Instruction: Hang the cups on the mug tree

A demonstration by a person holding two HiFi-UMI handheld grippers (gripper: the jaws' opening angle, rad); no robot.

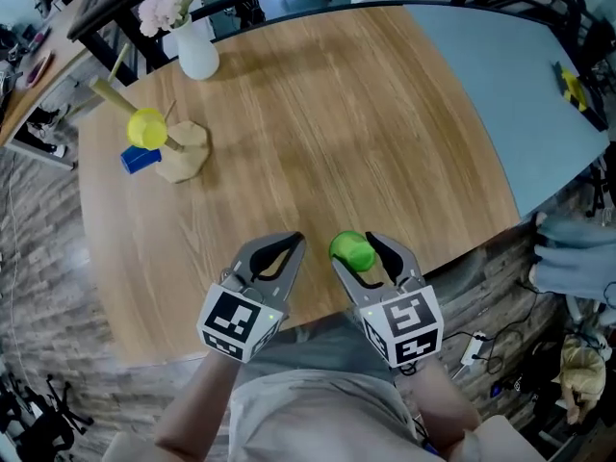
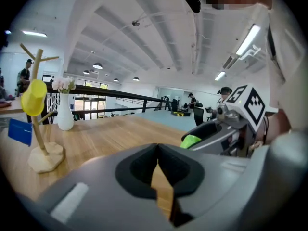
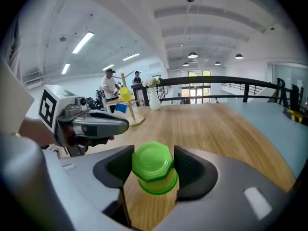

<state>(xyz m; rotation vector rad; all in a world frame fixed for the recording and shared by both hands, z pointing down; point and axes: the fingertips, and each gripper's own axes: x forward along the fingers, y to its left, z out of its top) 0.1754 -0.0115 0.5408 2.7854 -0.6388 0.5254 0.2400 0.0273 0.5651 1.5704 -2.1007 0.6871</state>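
Right gripper (image 3: 153,163) gripping green cup (image 3: 154,171), flowers (image 1: 171,6) in vase (image 1: 197,52)

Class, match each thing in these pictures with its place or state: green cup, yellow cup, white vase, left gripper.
Things:
1. green cup
2. yellow cup
3. white vase
4. left gripper

Places or states:
A. shut, with nothing between its jaws
B. hanging on the mug tree
C. gripped in the right gripper
D. holding pink flowers at the far edge of the table

Pairs: 1-C, 2-B, 3-D, 4-A
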